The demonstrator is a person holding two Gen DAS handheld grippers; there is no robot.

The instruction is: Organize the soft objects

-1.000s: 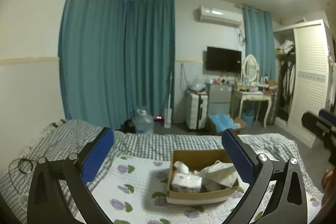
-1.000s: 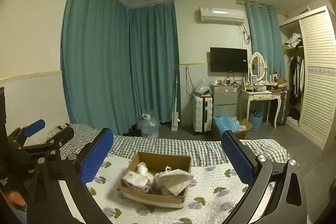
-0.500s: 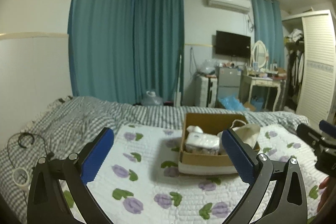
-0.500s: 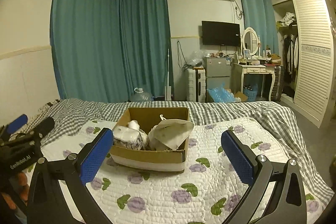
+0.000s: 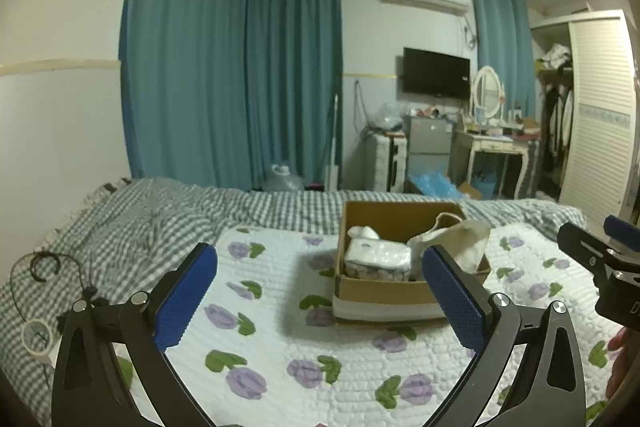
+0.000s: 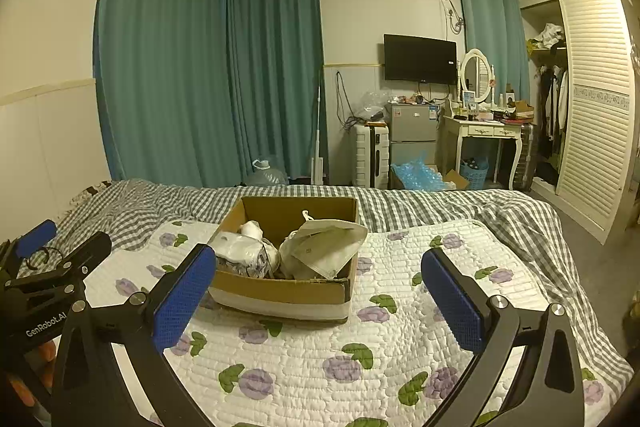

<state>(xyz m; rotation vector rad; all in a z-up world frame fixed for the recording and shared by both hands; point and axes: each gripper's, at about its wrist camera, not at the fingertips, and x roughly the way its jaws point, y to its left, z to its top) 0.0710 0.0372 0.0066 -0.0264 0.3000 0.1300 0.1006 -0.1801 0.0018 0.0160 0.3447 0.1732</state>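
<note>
My left hand-held gripper (image 5: 320, 281) hangs over the floral quilt (image 5: 280, 347) with its blue pads spread wide, gripping nothing. My right hand-held gripper (image 6: 318, 285) is likewise parted and empty. The cardboard box (image 6: 288, 291) sits on the quilt at frame centre, between the pads in the right view. Inside it lie a white wrapped bundle (image 6: 244, 255) on the left and a cream cloth bag (image 6: 324, 247) on the right.
</note>
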